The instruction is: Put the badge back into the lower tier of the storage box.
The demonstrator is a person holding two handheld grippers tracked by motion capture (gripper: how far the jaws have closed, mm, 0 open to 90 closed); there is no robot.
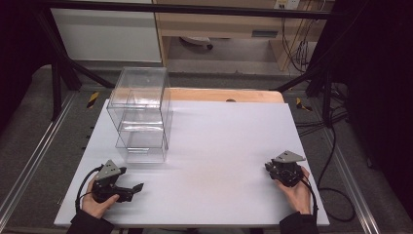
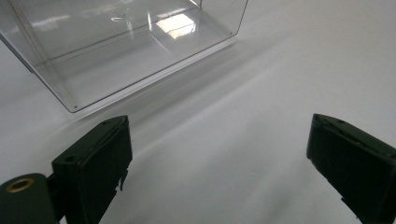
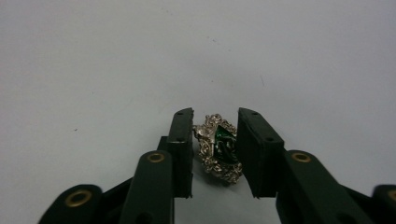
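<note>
At the table's near right, the right gripper (image 3: 215, 144) has its jaws clamped on a small silver brooch (image 3: 217, 148) with a green stone. It looks light, rigid and slippery; gripping its ornate edges seems safest. The left gripper (image 2: 219, 163) stands wide apart, holding nothing.

No legible text, label, brand, number or sign anywhere: not on table, clear box, brooch or grippers.

A small silver-toned brooch (image 3: 218, 148) with a green stone lies tilted on the white tabletop, seemingly pinched.
</note>
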